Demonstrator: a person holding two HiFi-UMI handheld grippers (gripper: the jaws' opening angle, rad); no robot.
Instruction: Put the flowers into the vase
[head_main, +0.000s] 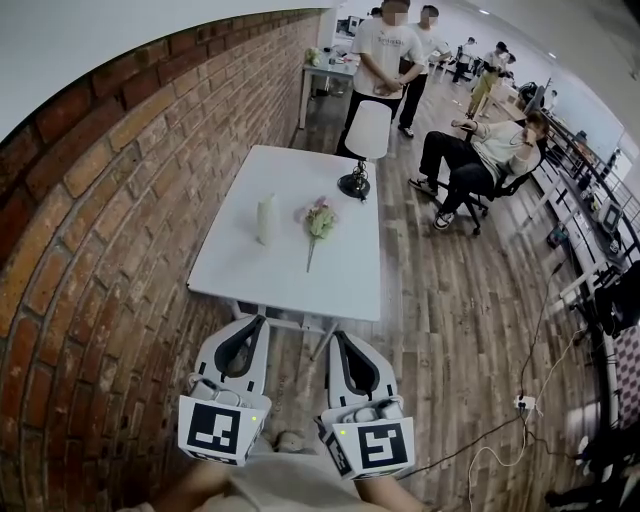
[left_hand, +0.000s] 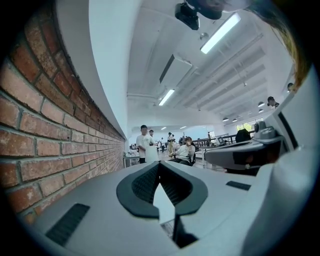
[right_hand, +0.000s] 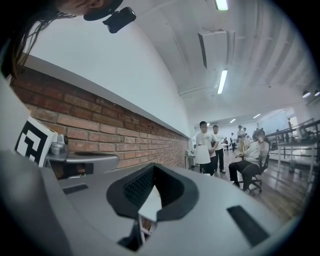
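Head view: left tool (head_main: 250, 322) and right tool (head_main: 340, 336), jaws together, empty, short of table (head_main: 290, 275) with flowers (head_main: 320, 218) near vase (head_main: 266, 219)

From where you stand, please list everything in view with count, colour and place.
table: 1, white, beside the brick wall
vase: 1, white, upright on the table
flowers: 1 bunch, pink and green, lying right of the vase
lamp: 1, white shade, black base, table's far edge
people: 3, two standing, one seated, beyond the table
left tool: 1, grey, shut, empty, near the table's front edge
right tool: 1, grey, shut, empty, beside the left
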